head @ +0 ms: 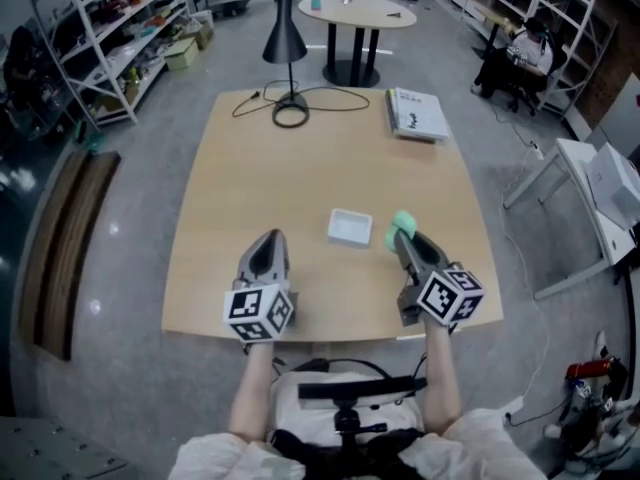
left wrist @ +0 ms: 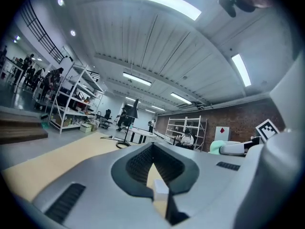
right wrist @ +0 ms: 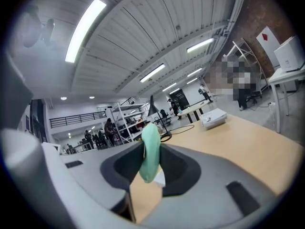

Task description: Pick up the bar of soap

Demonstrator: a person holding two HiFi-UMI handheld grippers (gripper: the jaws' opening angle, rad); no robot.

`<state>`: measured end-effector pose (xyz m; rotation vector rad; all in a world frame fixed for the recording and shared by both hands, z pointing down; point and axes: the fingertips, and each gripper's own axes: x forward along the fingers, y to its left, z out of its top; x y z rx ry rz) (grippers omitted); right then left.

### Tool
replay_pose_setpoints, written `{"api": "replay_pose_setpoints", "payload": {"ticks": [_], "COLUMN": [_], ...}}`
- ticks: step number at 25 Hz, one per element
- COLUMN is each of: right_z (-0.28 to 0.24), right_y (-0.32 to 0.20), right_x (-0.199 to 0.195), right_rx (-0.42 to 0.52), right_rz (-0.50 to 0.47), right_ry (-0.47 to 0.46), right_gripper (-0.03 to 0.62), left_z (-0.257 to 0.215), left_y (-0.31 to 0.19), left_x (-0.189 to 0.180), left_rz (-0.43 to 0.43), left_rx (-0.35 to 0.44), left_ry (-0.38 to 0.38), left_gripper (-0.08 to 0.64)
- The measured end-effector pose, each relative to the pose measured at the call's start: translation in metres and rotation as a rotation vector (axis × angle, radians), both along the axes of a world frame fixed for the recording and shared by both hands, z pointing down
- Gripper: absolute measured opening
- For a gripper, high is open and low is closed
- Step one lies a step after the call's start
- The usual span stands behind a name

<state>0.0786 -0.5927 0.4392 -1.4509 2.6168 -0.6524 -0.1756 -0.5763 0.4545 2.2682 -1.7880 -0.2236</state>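
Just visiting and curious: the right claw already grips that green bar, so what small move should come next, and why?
Probably lift it slightly higher and hold. The bar of soap sits pinched by the right gripper beside the white dish, seemingly barely off the table, so a clear lift would finish the pick.
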Motion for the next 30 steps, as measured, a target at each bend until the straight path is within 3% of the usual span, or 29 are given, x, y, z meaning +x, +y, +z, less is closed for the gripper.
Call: {"api": "replay_pose_setpoints", "payload": {"ticks": [5,10,16,22,26,30], "right_z": [0.003,0.022,0.006,-0.022,-0.043,-0.063], "right_y": [0.101,0.219,0.309,0.376,0.445,0.526], "right_x": [0.012,0.039,0.039,0.011,-0.020,-0.047], "right_rx": [0.013,-0.039,-0.022,0.045,0.066,0.111], "right_rz": [-0.037,-0.053,-0.074,-0.111,-0.167,-0.163], "right_ry": [0.001,-0.015,-0.004,0.006,-0.054,-0.065], "right_gripper": [0.110,0.110,0.110,0.110,0.110,0.110], "left_z": [-0.003,-0.004,-0.029,-0.063,-0.056,-0.056], "left_y": [0.102,0.227,0.314,0.385,0.459,0.548], "left_x": [0.007,0.022,0.013,0.015,-0.001,-0.019], "left_rz": [-0.045,-0.044,-0.113,-0.082,-0.077,-0.063], "left_rx": [0.021,0.016,0.054,0.147,0.138,0.128], "left_ry": [-0.011,-0.053,0.037,0.003,0.005,0.006], "left_gripper": [0.006,0.006,0.006,0.006,0.006,0.006]}}
